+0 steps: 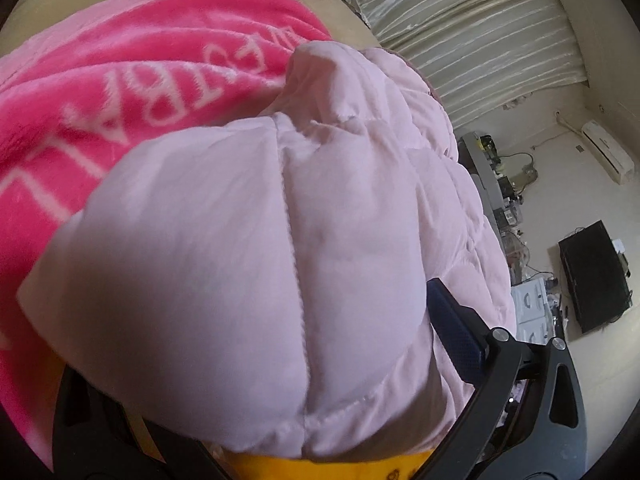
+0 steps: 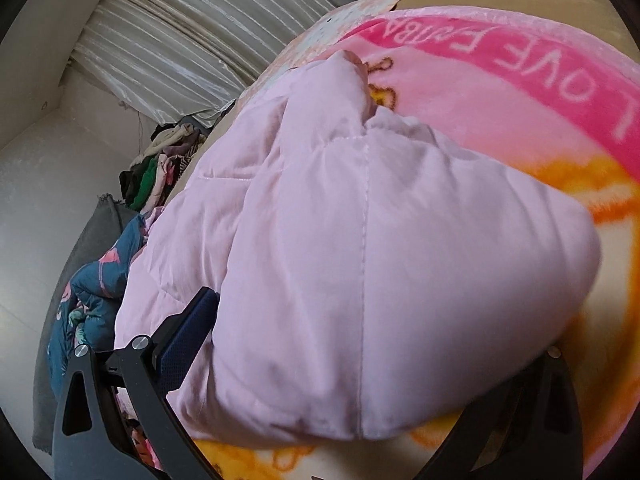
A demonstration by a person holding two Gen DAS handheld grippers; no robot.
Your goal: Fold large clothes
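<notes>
Both grippers, left (image 1: 304,368) and right (image 2: 360,364), clamp the jacket (image 2: 320,240) at frame centre; lower level onto blanket (image 2: 500,92), edges aligned.

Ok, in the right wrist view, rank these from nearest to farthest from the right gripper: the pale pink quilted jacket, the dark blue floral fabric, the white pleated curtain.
1. Pale pink quilted jacket: bunched between the right gripper's fingers.
2. Dark blue floral fabric: just left of the gripper, low in the frame.
3. White pleated curtain: far off at upper left, behind the bed.
</notes>
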